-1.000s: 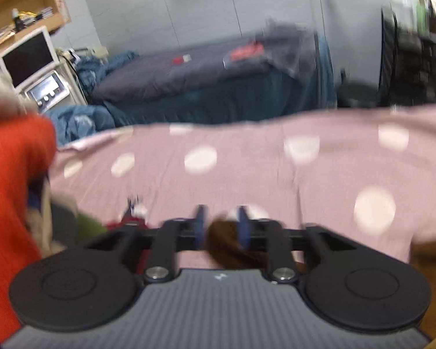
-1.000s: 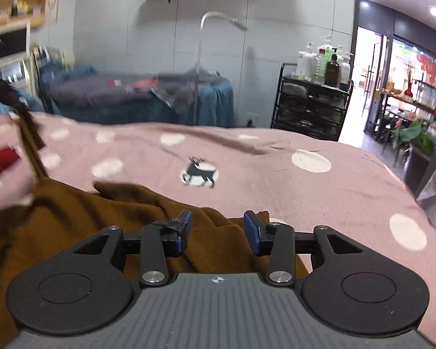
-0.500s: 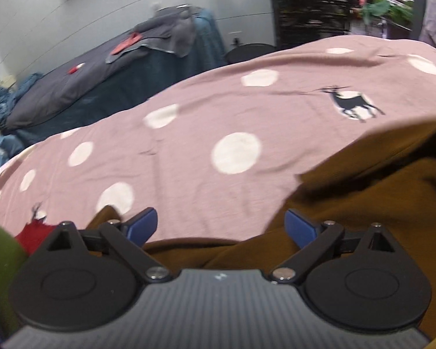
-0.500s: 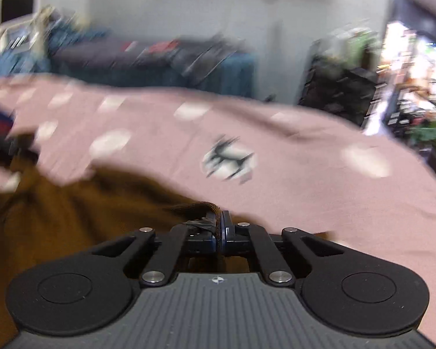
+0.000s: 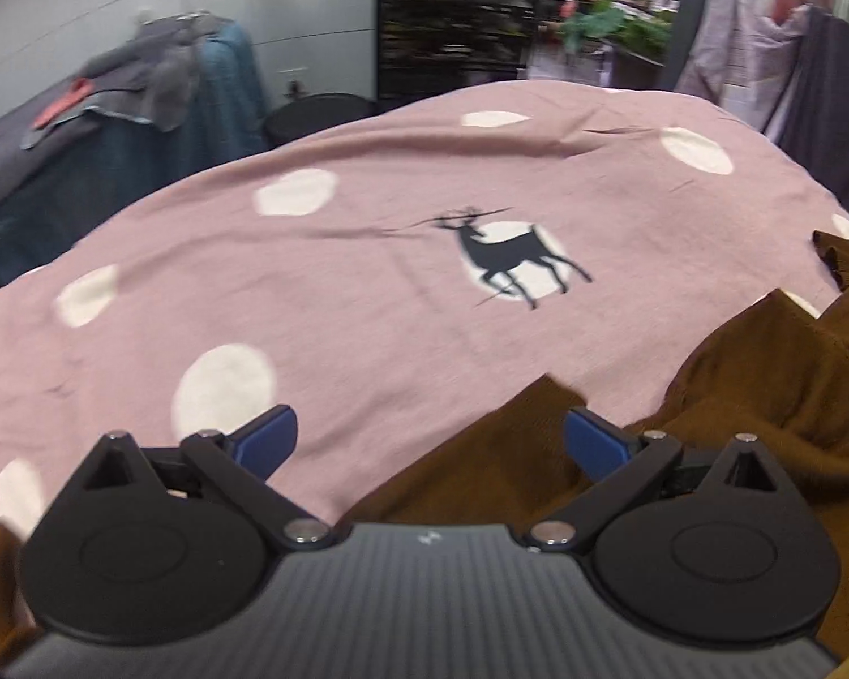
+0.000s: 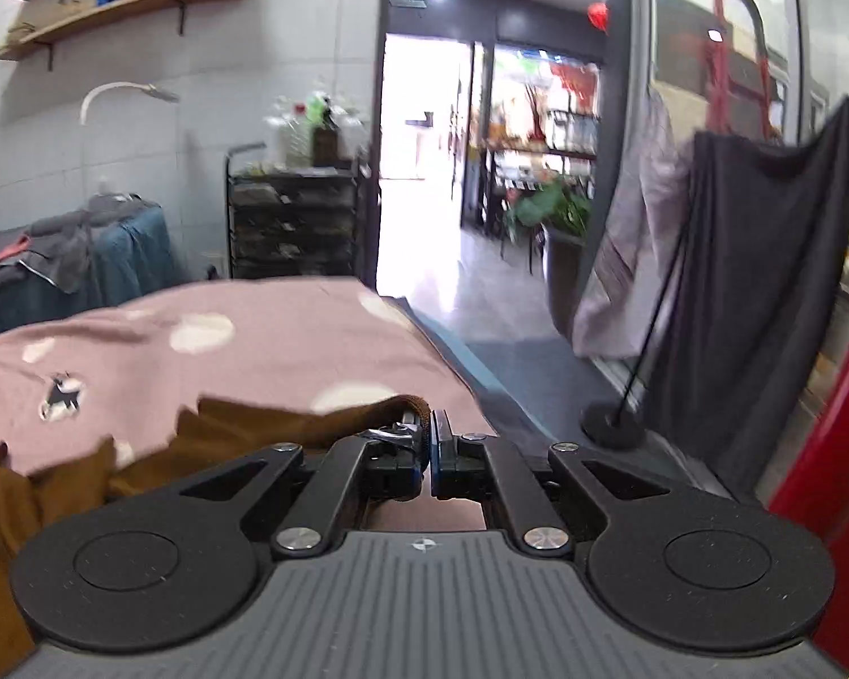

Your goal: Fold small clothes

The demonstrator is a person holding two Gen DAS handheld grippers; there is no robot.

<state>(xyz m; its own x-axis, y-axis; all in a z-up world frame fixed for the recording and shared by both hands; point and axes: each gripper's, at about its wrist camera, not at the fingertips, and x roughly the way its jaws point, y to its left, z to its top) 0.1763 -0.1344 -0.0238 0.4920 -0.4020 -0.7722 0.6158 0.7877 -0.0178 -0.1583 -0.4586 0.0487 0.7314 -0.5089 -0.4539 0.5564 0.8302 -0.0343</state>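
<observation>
Right tongs (image 6: 427,447) clamped on the hem of the brown knit garment (image 5: 736,396), near the bed's right edge. Left tongs (image 5: 430,444) have just been opening, nothing pinched between them. Risk: thin one-sided grip slips; garment bunches.

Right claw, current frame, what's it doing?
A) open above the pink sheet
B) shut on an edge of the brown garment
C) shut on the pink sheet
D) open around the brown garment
B: in the right wrist view the right claw has its blue pads together, with a hemmed edge of the brown garment pinched between them, over the pink spotted sheet.
</observation>
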